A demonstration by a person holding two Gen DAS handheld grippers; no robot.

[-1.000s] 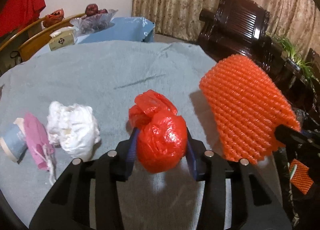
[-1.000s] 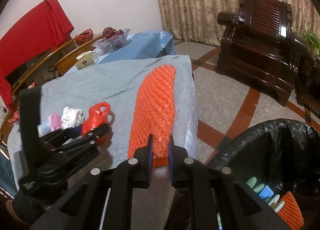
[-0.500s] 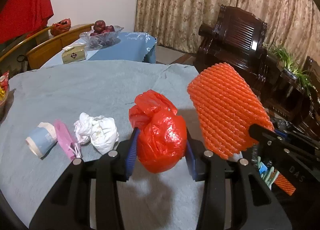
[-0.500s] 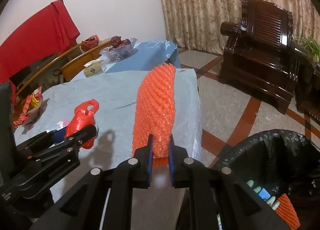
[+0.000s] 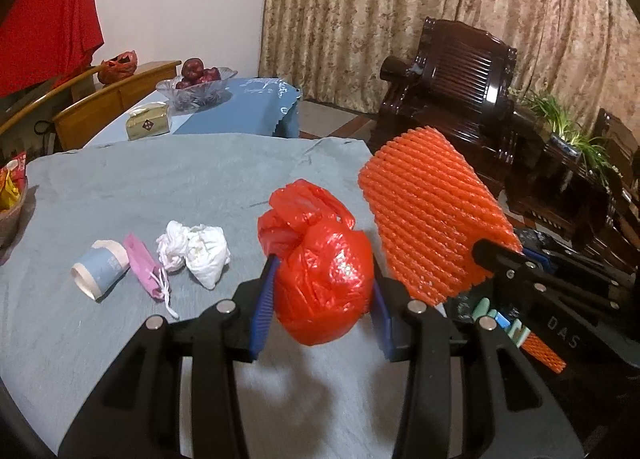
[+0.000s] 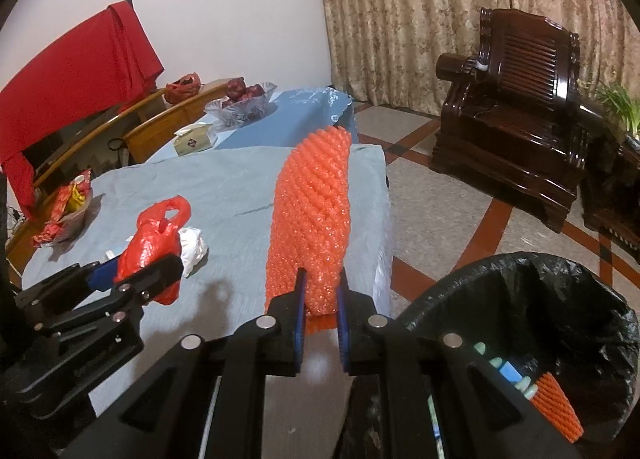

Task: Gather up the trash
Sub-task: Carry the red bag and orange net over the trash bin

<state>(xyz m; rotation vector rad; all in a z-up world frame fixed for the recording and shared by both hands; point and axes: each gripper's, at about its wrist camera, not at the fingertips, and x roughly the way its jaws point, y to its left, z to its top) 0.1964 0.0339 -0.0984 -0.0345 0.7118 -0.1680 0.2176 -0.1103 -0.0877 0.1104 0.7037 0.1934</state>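
Now | left tool [image 5: 320,295] clamped on red bag [image 5: 320,279] | right tool [image 6: 320,311] pinching foam net [image 6: 312,227] | both lifted off tabletop [image 5: 160,187] since a second ago, nearer bin [image 6: 560,299] | cup [image 5: 100,267], pink wrapper [image 5: 142,263], tissue [image 5: 200,251] left on tabletop | next: probably drop both in bin

A knotted red plastic bag [image 5: 322,283] is held up above the grey table. An orange foam net [image 6: 312,227] is held up too. White tissue [image 5: 200,249], a pink wrapper [image 5: 142,263] and a blue cup [image 5: 100,267] are left lying there.
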